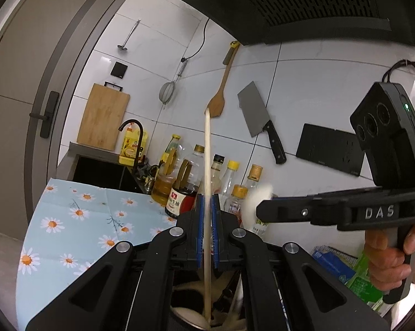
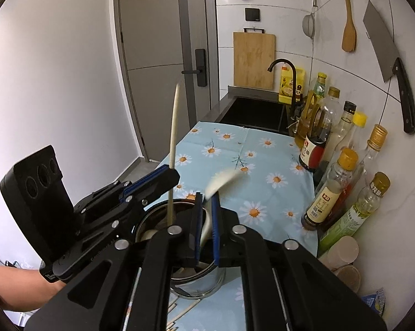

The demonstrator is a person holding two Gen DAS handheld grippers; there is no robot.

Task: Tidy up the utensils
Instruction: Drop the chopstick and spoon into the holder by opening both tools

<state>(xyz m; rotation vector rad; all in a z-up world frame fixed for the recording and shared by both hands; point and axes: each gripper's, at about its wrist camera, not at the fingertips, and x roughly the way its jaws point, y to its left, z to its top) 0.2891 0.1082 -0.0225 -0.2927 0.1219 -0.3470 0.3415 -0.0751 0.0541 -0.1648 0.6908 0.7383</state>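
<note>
My left gripper is shut on a pale wooden chopstick, held upright; its lower end reaches into a round metal pot below. In the right wrist view the left gripper holds the same chopstick over the pot. My right gripper is shut on a white ceramic spoon, whose bowl sticks out past the fingertips; it also shows in the left wrist view. Several utensils lie inside the pot, and more chopsticks lie on the cloth beside it.
A daisy-print blue cloth covers the counter. Several oil and sauce bottles line the right wall. A sink with a black tap lies beyond. A cleaver, wooden spatula, strainer and cutting board hang on the tiled wall.
</note>
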